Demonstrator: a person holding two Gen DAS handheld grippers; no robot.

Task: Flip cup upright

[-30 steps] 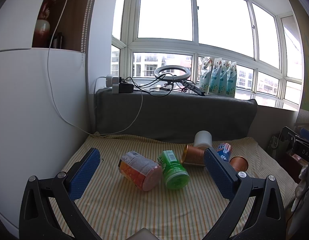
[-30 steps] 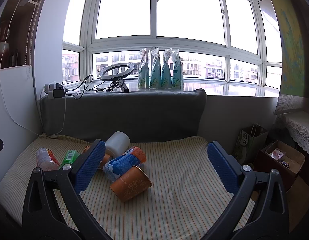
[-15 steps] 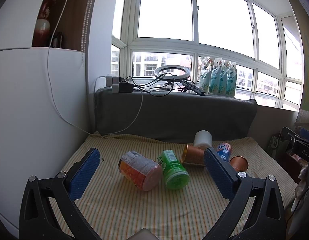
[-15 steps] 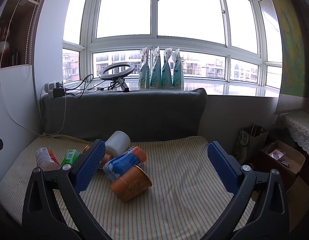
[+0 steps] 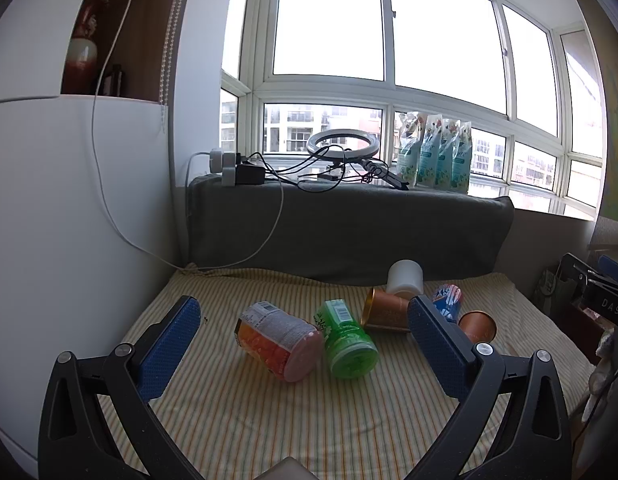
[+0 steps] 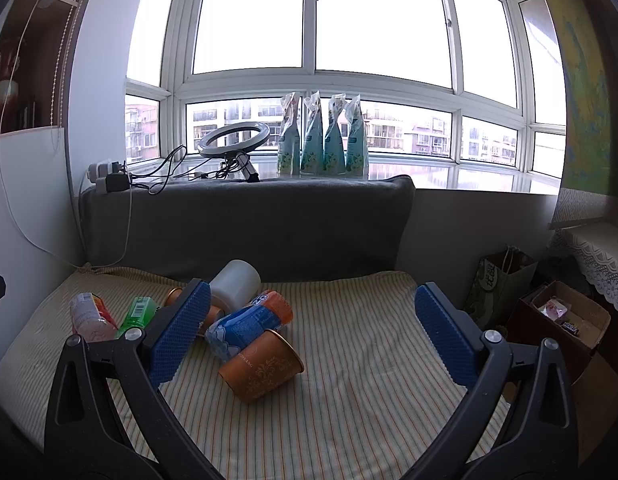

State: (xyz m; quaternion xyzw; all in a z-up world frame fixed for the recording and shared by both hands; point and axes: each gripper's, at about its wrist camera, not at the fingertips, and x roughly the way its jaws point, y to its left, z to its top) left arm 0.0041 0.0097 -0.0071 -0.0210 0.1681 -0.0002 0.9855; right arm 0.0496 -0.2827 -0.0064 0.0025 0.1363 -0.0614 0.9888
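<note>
Several cups lie on their sides on a striped cloth [image 5: 245, 420]. In the left wrist view an orange-labelled cup [image 5: 275, 340], a green cup [image 5: 347, 338], a copper cup [image 5: 383, 314], a white cup [image 5: 405, 278], a blue cup [image 5: 447, 300] and a second copper cup [image 5: 477, 324] lie in a row. My left gripper [image 5: 303, 340] is open and empty, held above the near cloth. In the right wrist view a copper cup [image 6: 261, 366] lies nearest, with the blue cup [image 6: 247, 324] and white cup [image 6: 235, 284] behind. My right gripper [image 6: 313, 334] is open and empty.
A grey padded backrest [image 5: 349, 228] stands behind the cups, with a ring light [image 5: 341, 146], cables and pouches [image 5: 433, 152] on the sill. A white cabinet [image 5: 69, 200] borders the left. A paper bag [image 6: 501, 284] and cardboard box [image 6: 561, 320] stand right of the cloth.
</note>
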